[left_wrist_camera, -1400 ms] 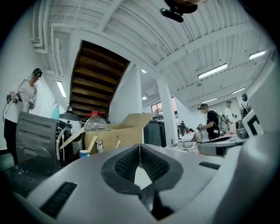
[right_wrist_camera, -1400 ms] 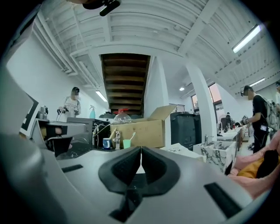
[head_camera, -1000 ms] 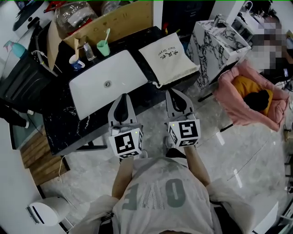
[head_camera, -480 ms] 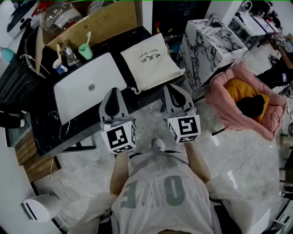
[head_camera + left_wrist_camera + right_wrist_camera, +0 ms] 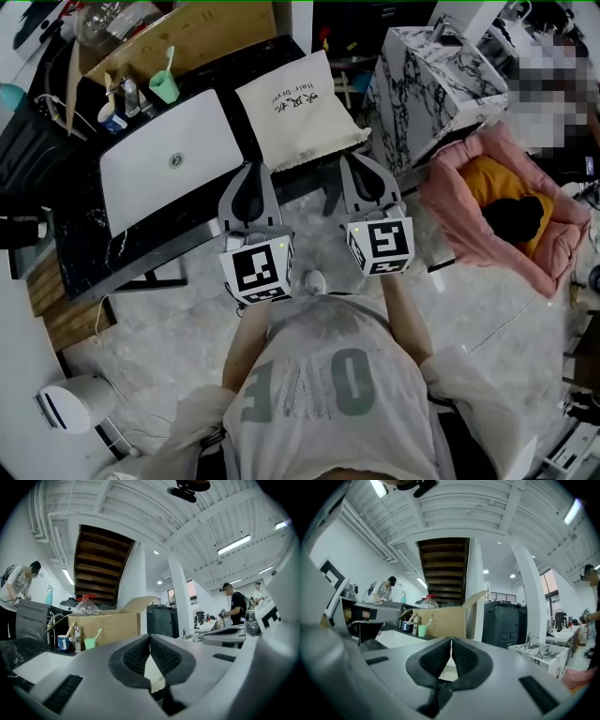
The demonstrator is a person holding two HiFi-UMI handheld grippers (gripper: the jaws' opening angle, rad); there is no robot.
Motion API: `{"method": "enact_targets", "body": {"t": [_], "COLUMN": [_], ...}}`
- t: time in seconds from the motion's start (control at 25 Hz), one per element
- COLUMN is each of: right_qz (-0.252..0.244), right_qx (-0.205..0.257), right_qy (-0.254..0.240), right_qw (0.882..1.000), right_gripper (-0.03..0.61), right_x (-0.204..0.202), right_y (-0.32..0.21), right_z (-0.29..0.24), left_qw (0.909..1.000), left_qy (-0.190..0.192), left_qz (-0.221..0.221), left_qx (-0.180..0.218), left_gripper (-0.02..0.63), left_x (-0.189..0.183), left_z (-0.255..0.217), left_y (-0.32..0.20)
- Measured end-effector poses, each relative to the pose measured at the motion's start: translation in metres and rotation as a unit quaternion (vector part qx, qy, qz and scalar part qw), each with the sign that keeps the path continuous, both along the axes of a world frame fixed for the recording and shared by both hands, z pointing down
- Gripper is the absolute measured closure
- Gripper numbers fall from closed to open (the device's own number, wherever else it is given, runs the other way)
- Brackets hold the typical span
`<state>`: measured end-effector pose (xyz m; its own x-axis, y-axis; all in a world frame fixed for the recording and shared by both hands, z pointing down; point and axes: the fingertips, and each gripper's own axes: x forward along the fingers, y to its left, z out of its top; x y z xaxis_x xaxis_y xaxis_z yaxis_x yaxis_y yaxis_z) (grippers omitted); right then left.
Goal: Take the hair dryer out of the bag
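Note:
A cream drawstring bag (image 5: 298, 112) with dark print lies flat on the black marble counter (image 5: 80, 244), its mouth toward me. No hair dryer shows outside it. My left gripper (image 5: 249, 167) is shut and empty, with its tip over the counter's front edge, just left of the bag's near corner. My right gripper (image 5: 361, 159) is also shut and empty, and sits just off the bag's right near corner. In the left gripper view a strip of the bag (image 5: 153, 674) shows below the closed left gripper (image 5: 150, 637). The right gripper (image 5: 451, 640) likewise has the bag (image 5: 449, 671) beneath it.
A white sink (image 5: 169, 161) is set in the counter left of the bag. Behind it stand a green cup with a toothbrush (image 5: 164, 89) and a cardboard box (image 5: 197, 37). A marble-patterned cabinet (image 5: 431, 80) and a pink pet bed (image 5: 497, 211) are to the right.
Both grippers have moved forward to the counter edge, still shut. The bag now lies just ahead of and between their tips.

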<state>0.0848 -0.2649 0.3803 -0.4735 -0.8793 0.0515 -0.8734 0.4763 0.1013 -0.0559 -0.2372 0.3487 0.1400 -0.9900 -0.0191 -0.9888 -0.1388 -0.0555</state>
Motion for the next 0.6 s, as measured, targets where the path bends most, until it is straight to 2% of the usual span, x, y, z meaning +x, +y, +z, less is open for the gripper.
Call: {"method": "enact_targets", "body": {"t": [0.32,0.52,0.6], "right_qz": [0.001,-0.028,-0.04], "right_qx": [0.018,0.023,0.024], "right_qy": [0.009,0.045,0.057], "right_qw": [1.0,0.998,0.997], "right_gripper": [0.546,0.542,0.508], "right_x": [0.016,0.015,0.013], "right_y": [-0.011,-0.016,-0.017], "right_z": [-0.007,-0.01,-0.009], "left_qw": [1.0,1.0,1.0], "left_qy": [0.005,0.001,0.004], "left_qz": [-0.002,-0.007,-0.009], "left_qx": [0.005,0.003,0.001], "left_gripper": [0.584,0.583,0.583], "left_x": [0.004,0.0,-0.002], "left_z": [-0.003,-0.005,-0.004], "left_y": [-0.005,-0.006,-0.006]}}
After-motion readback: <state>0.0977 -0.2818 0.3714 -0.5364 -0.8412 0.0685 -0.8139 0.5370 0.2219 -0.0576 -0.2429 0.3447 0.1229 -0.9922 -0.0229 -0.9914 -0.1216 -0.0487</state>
